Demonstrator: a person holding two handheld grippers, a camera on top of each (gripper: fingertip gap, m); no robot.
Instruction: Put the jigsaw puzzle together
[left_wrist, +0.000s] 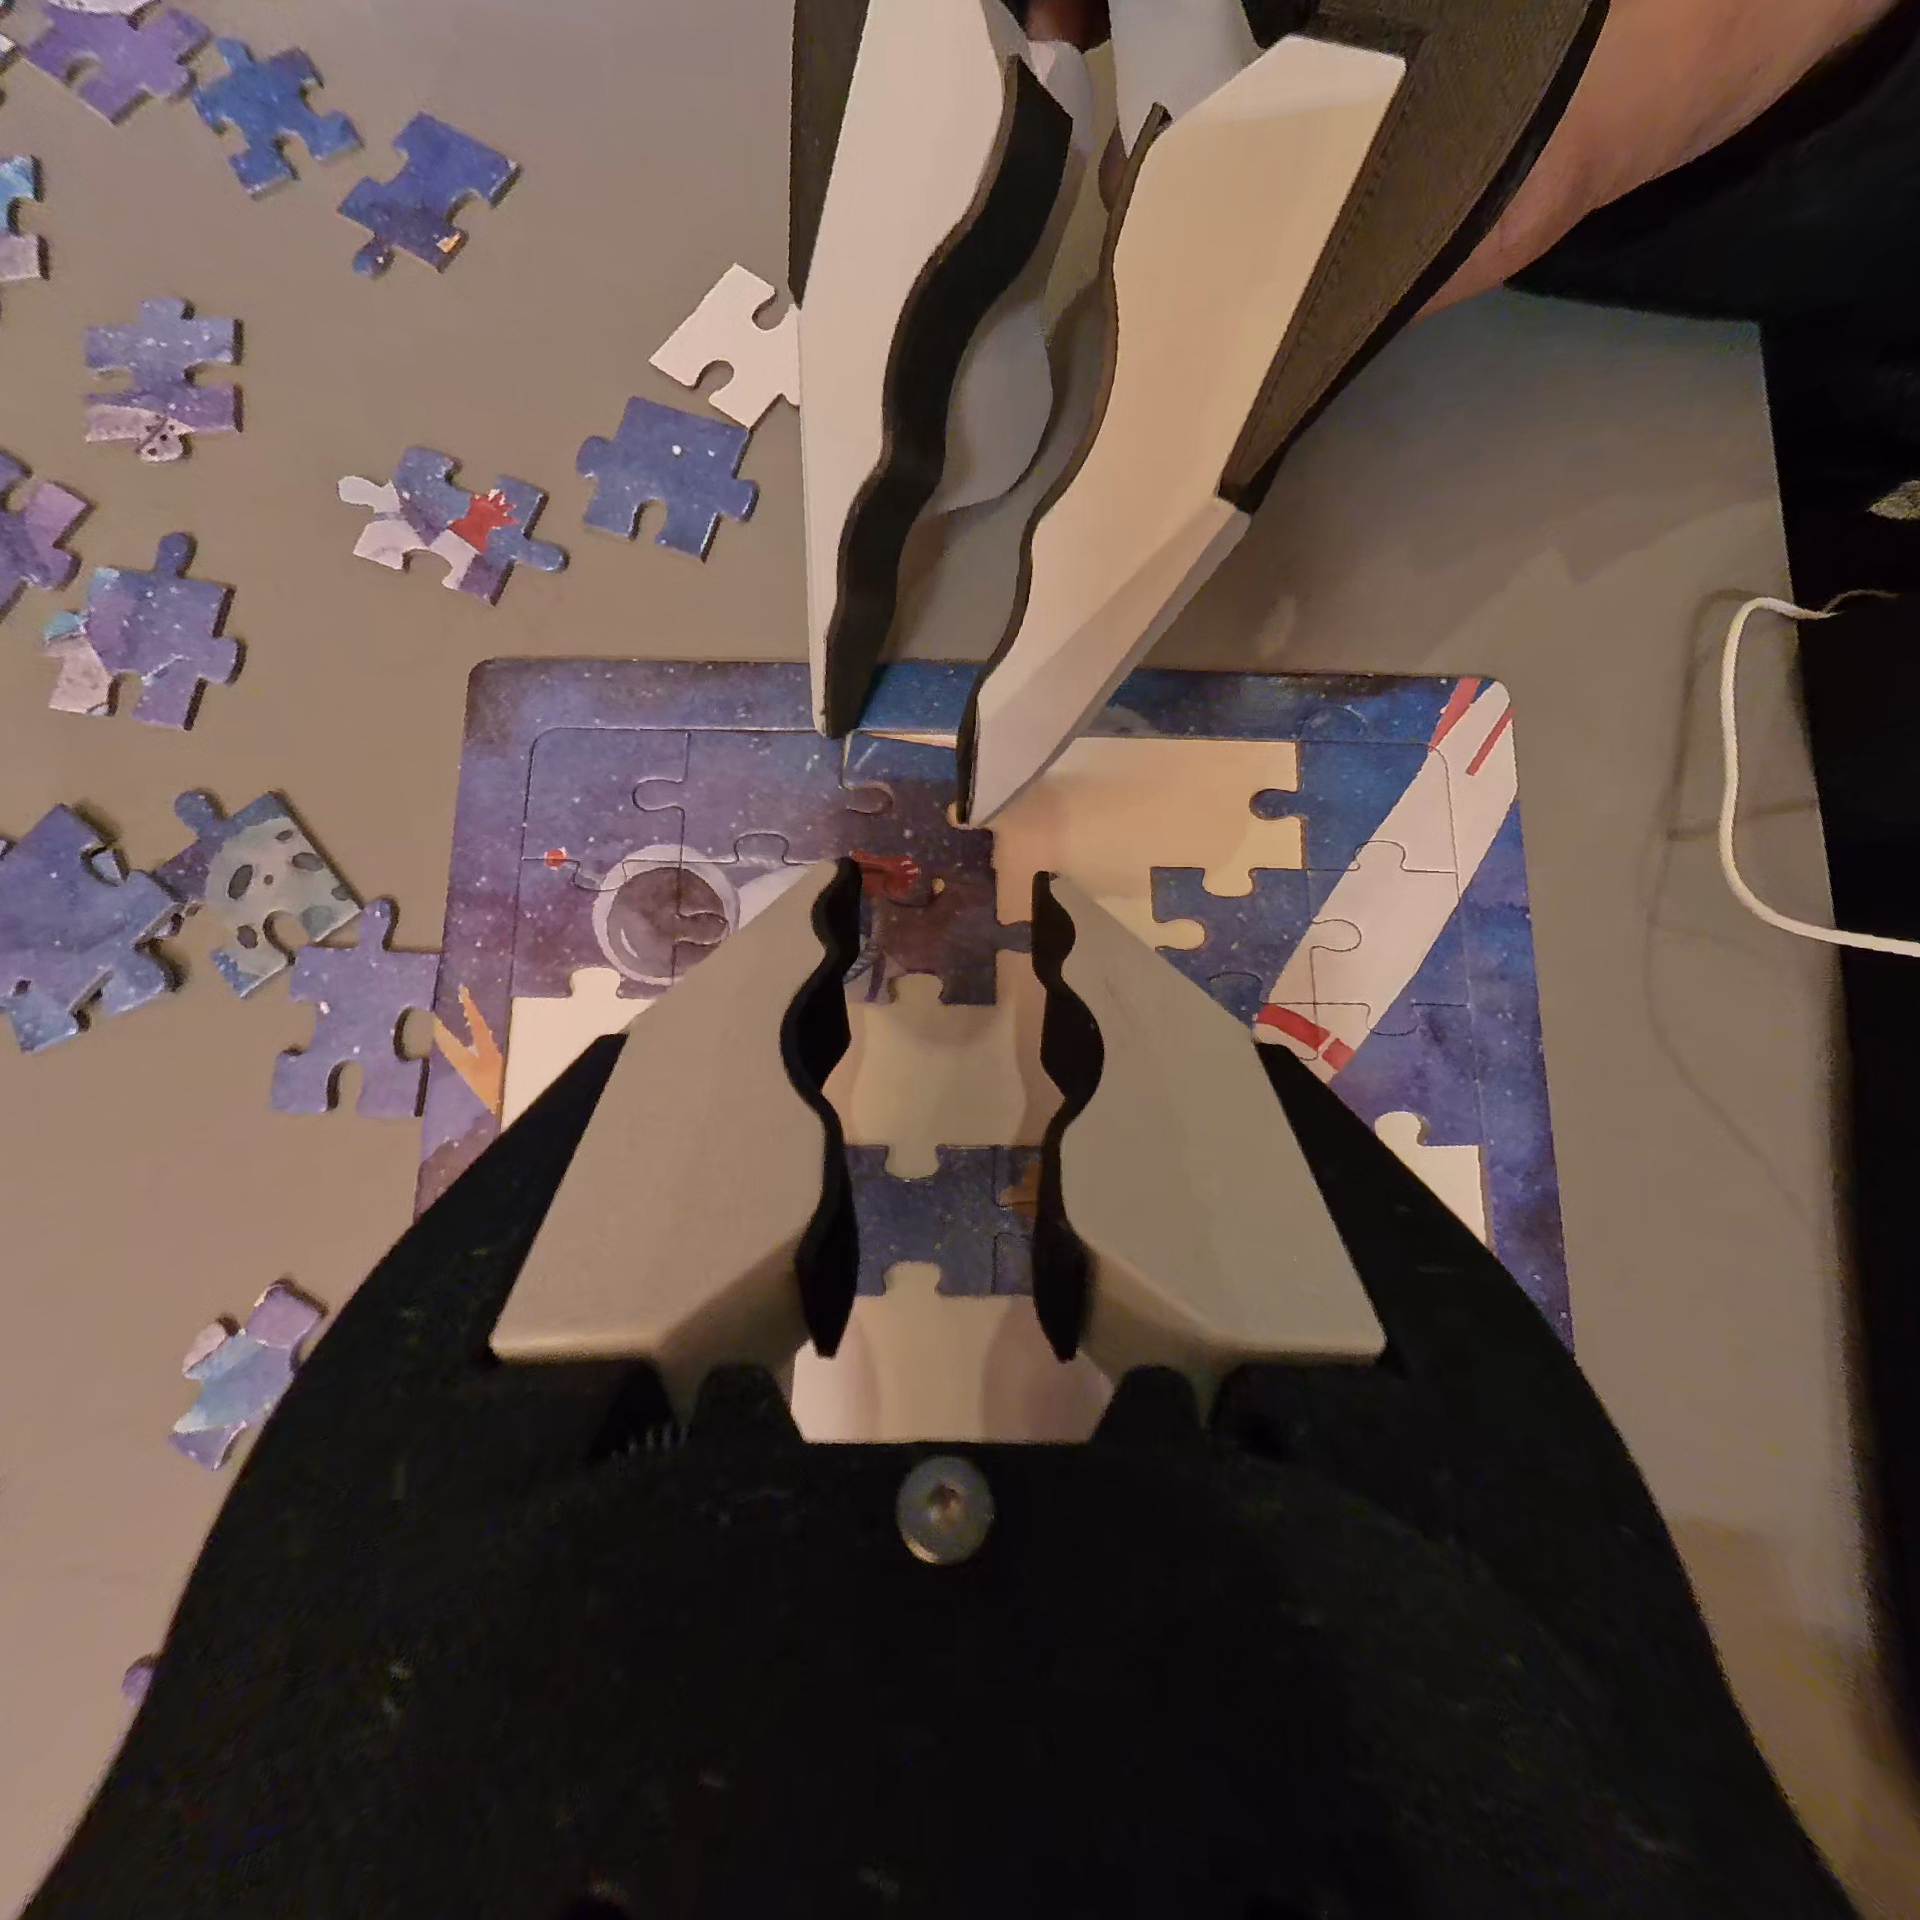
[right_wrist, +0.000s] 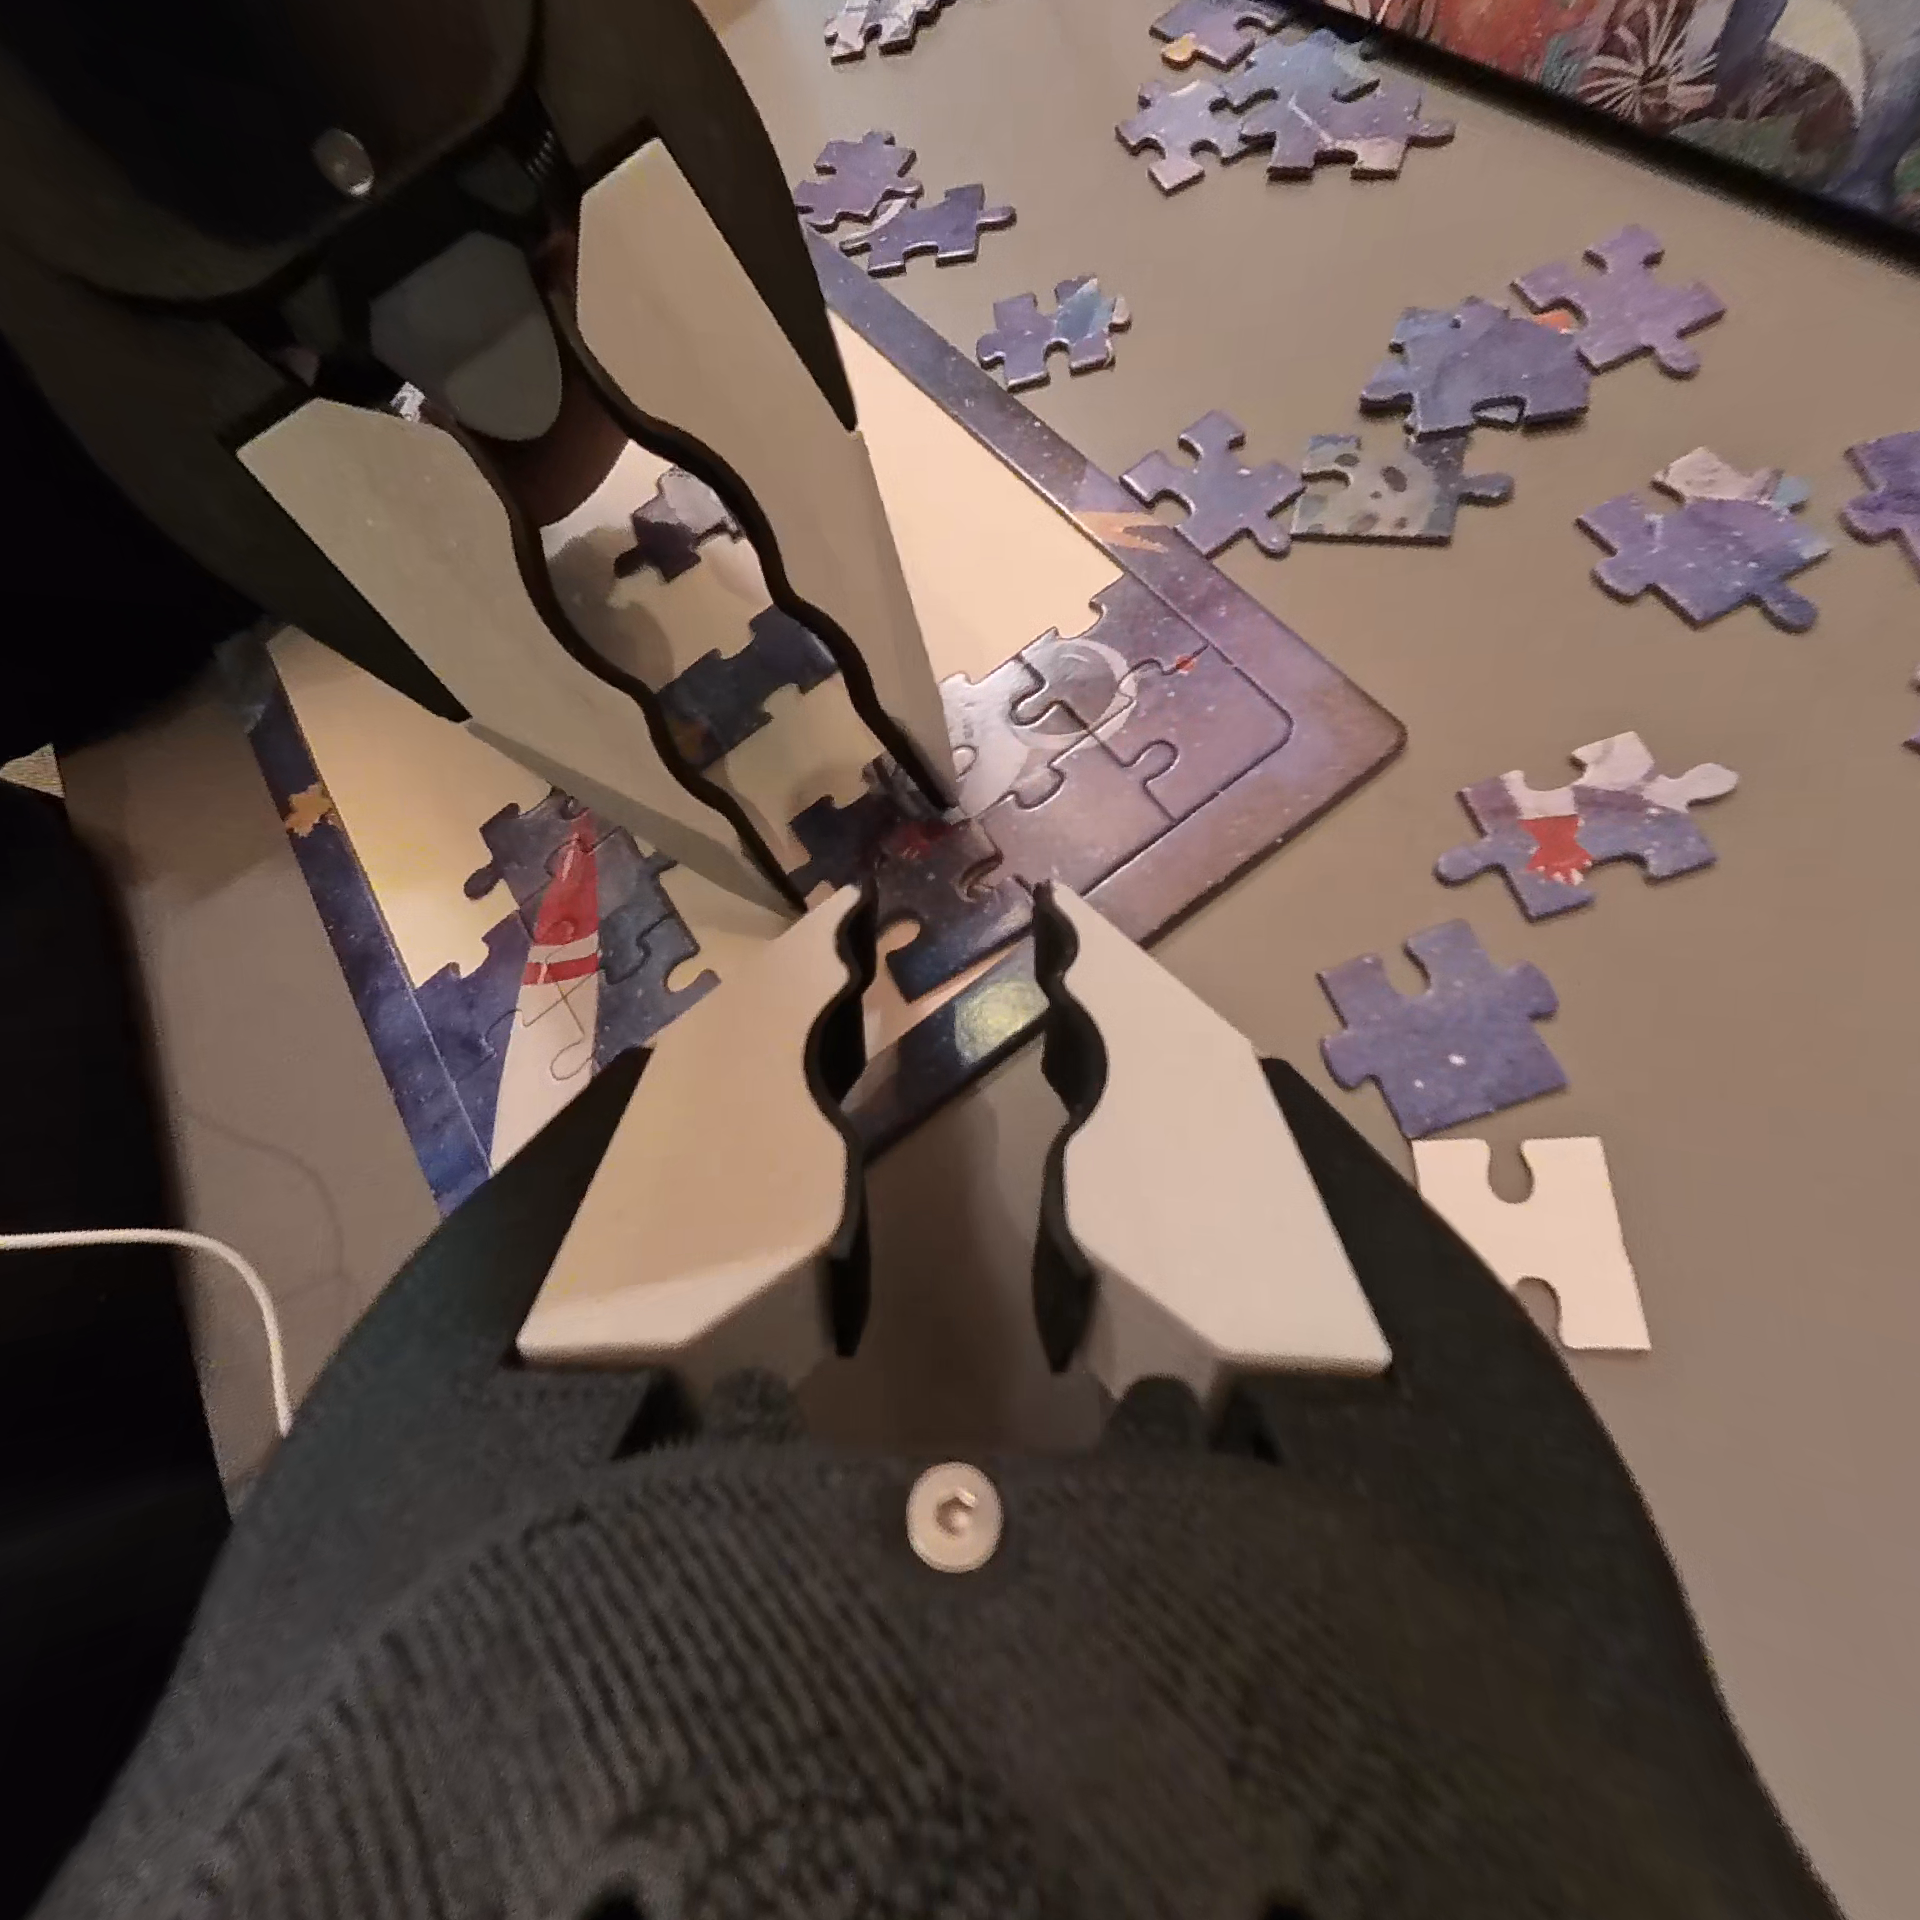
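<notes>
Two grippers, left (left_wrist: 940, 883) and right (left_wrist: 904, 774), stood apart-jawed, gripping nothing, tips bracketing a starry piece (left_wrist: 925, 914) in the puzzle tray (left_wrist: 665, 691), loose pieces (left_wrist: 665, 473) toward ten o'clock.

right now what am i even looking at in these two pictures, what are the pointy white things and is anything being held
The pointy white things are hand-held two-finger grippers, one in each of a person's hands, each with a camera looking along its own fingers. One picture comes from the left gripper, the other from the right gripper; each also shows the other gripper coming in from the top. Both hover, tips close together, over a flat space-themed jigsaw puzzle board that is partly filled, with cream gaps still bare. Loose blue and purple cardboard puzzle pieces lie scattered on the grey-brown table, one white piece face down. Both jaws stand apart and hold nothing.
</notes>
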